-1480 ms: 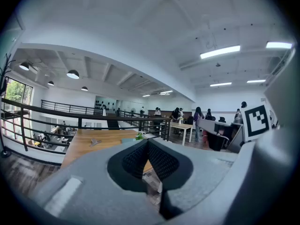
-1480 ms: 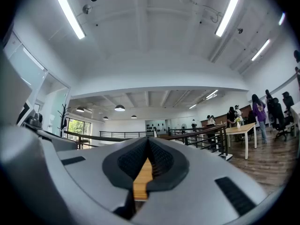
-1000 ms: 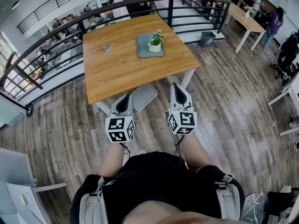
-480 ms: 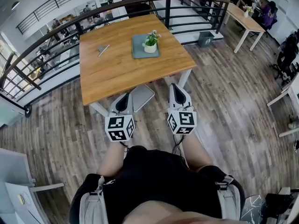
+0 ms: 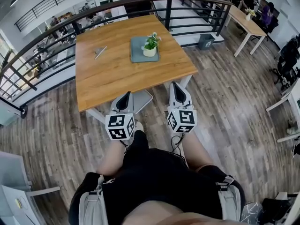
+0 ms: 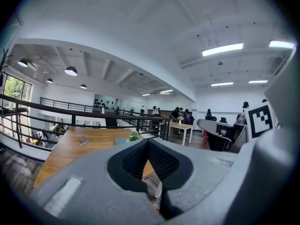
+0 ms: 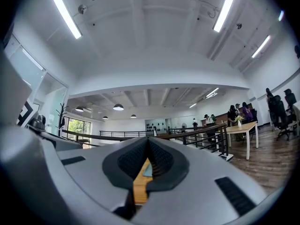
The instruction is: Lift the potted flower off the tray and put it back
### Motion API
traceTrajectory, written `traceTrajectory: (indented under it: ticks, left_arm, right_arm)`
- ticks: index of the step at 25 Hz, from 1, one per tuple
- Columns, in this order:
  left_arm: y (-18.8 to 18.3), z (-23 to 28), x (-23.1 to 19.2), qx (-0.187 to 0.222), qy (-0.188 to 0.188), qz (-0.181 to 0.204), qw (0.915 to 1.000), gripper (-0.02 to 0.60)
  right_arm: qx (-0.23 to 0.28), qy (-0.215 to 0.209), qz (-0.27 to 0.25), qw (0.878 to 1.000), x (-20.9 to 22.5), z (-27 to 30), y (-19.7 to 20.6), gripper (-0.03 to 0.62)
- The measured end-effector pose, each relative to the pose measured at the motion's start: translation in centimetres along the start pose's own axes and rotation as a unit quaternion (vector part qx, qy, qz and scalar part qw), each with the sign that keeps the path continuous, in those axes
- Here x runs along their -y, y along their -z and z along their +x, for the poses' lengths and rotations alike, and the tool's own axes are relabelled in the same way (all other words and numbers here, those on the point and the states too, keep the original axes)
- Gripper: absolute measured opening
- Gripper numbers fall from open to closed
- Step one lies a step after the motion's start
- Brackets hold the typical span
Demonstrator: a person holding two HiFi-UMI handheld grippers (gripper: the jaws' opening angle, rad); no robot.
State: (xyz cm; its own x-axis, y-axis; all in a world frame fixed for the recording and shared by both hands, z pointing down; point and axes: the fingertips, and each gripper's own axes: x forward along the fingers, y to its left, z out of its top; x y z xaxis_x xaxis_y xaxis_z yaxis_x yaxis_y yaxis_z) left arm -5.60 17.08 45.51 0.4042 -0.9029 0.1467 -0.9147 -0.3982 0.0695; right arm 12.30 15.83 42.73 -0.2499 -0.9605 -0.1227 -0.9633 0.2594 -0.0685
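My left gripper [image 5: 123, 99] and right gripper [image 5: 178, 90] are both pressed together, empty, by the tabletop's [image 5: 108, 76] near edge; the potted flower [image 5: 150, 44] stands on its tray [image 5: 138, 55] toward the far edge

Head view steeply down from afar, both gripper views level; all sharing table [image 5: 117, 74]

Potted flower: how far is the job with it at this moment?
Done: nothing yet; the flower stands on the tray on the table. In hand: the left claw and the right claw, both shut and empty, are short of the table's near edge. Left: reach the flower, lift it off the tray, set it back.
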Motion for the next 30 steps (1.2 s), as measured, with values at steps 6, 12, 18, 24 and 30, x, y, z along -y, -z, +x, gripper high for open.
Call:
traceTrajectory:
  ticks: [6,12,18,24,30]
  left_arm:
    - [-1.2,6.4,-3.0,0.005,0.013,0.000,0.9999,0.015]
    - [-3.1,13.8,-7.2,-0.001,0.029,0.001,0.9996,0.015]
    - [-5.8,21.0,-13.0,-0.002,0.042,-0.003,0.9991,0.015]
    - [-6.7,27.5,-18.2,-0.009,0.057,-0.009,0.9983,0.015]
    - [-6.4,32.2,-21.9,-0.018,0.063,-0.014,0.9977,0.015]
  right_arm:
    - [0.000,0.009,-0.002,1.000,1.6,6.5,1.0,-0.003]
    - [-0.007,0.018,-0.004,1.000,2.5,14.8,1.5,-0.003]
    - [-0.006,0.023,-0.010,1.000,2.2,23.9,1.0,-0.003]
    - [-0.017,0.036,-0.014,0.999,2.1,32.0,2.2,-0.003]
    - [-0.026,0.049,-0.016,0.998,2.4,37.4,3.8,-0.003]
